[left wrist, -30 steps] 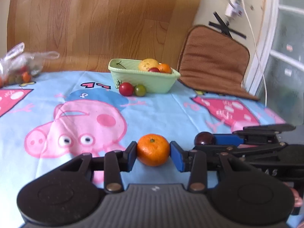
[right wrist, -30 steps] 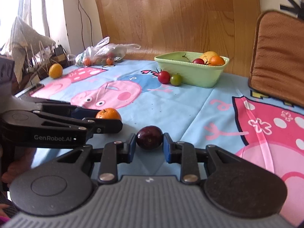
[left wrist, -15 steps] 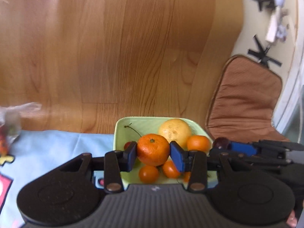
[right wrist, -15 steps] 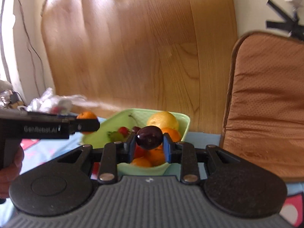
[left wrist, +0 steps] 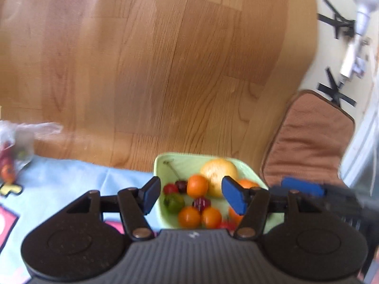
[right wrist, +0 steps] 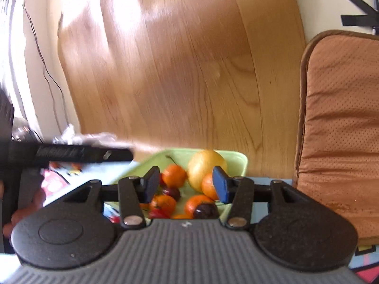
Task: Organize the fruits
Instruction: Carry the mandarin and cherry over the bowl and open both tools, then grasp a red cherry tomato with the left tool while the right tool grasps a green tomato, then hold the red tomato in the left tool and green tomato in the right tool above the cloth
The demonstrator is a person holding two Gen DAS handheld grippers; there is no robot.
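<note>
— Wood-grain panelling [left wrist: 165, 71] fills the back of your view; what lies below it?

— Your blue cartoon cloth [left wrist: 71, 177] covers the worktop, a brown cushion [right wrist: 338, 130] leans at the right, and the green bowl [left wrist: 196, 159] sits between.

— And your hand-held grippers?

— Your left hand-held gripper [left wrist: 190, 196] and right hand-held gripper [right wrist: 186, 184] have both just been opening; each gapes with nothing between its pads, above the bowl.

— The fruit?

— Your mandarin [left wrist: 197, 185] and dark plum [right wrist: 205, 210] lie in the bowl among the others.
</note>
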